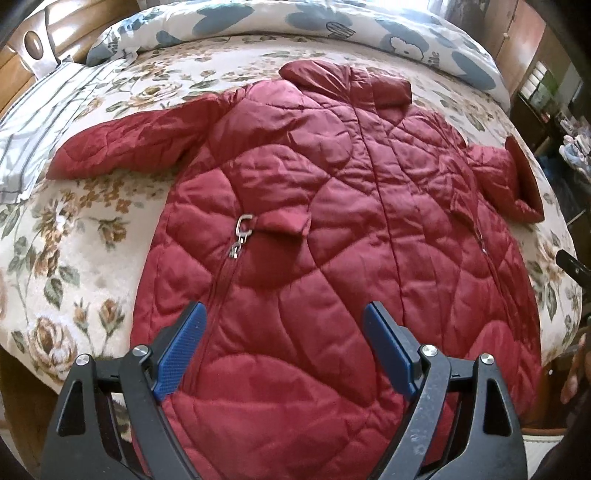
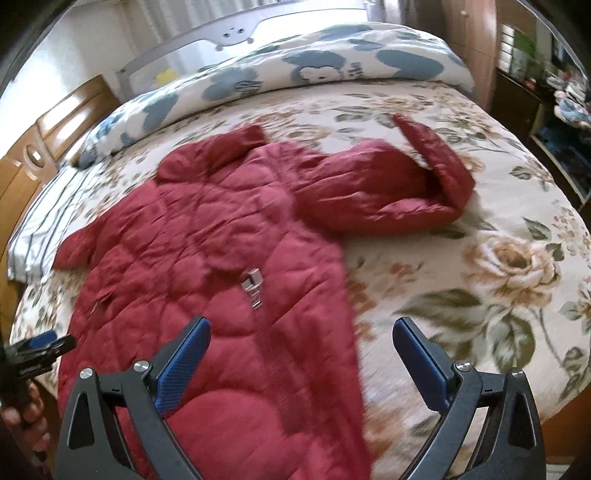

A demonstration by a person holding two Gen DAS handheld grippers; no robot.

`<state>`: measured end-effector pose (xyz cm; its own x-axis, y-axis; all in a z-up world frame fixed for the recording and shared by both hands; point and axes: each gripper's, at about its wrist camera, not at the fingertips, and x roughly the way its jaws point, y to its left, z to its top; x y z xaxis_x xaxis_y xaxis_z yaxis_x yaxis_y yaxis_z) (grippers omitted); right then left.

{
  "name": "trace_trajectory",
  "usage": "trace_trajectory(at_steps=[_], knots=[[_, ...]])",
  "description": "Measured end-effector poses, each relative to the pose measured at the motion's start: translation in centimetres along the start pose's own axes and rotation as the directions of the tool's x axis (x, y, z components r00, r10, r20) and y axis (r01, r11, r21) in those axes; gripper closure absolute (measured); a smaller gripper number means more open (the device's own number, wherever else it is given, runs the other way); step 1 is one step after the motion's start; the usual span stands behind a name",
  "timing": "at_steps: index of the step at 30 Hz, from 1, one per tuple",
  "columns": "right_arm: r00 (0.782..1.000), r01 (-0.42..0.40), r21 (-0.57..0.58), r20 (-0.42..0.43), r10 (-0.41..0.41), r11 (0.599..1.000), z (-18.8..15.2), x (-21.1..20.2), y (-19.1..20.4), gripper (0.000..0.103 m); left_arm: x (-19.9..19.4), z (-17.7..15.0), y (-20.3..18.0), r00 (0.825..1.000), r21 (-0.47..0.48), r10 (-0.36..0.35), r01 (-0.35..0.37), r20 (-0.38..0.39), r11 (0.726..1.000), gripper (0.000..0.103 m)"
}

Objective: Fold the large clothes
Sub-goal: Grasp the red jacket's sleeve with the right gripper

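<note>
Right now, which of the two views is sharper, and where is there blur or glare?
Left wrist view: sharp; the coat shows clear quilting, with glare at the top by the duvet. Right wrist view: motion blur over the coat and bedspread; both views bend at the edges.

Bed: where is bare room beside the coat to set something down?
Free: floral cover right of the coat, below its sleeve; also left of the coat, below the other sleeve. Crowded: the far edge, with the duvet.

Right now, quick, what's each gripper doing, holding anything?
Left gripper: open, empty, above the red coat.
Right gripper: open, empty, over the coat's edge and the floral bedspread.
</note>
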<state>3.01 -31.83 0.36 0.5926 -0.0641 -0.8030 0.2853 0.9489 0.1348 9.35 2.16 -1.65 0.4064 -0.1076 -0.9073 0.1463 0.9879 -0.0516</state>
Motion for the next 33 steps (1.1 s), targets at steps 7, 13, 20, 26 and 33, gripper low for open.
trace_trajectory(at_steps=[7,13,20,26,33], knots=[[0.997,0.074,0.058,0.014,-0.075,0.996,4.3,2.6,-4.9,0.005,1.4,2.0,0.3,1.000,-0.018,0.011,-0.012,-0.027,1.000,0.015],[0.982,0.174,0.120,0.054,-0.182,0.977,8.8,5.6,-9.9,0.016,2.3,3.3,0.4,0.999,-0.031,0.013,-0.014,-0.042,0.999,0.015],[0.961,0.277,0.143,-0.013,-0.278,0.950,12.2,10.7,-13.8,0.030,3.3,4.3,0.2,0.998,-0.028,0.017,-0.018,-0.061,0.999,0.015],[0.958,0.288,0.130,-0.043,-0.285,0.949,13.1,14.1,-15.0,0.057,4.0,4.7,-0.1,0.997,-0.021,0.014,-0.015,-0.071,1.000,0.015],[0.976,0.207,0.171,0.040,-0.216,0.963,12.9,11.9,-14.2,0.088,5.4,5.2,0.1,0.993,-0.040,-0.085,0.082,-0.086,0.996,0.015]])
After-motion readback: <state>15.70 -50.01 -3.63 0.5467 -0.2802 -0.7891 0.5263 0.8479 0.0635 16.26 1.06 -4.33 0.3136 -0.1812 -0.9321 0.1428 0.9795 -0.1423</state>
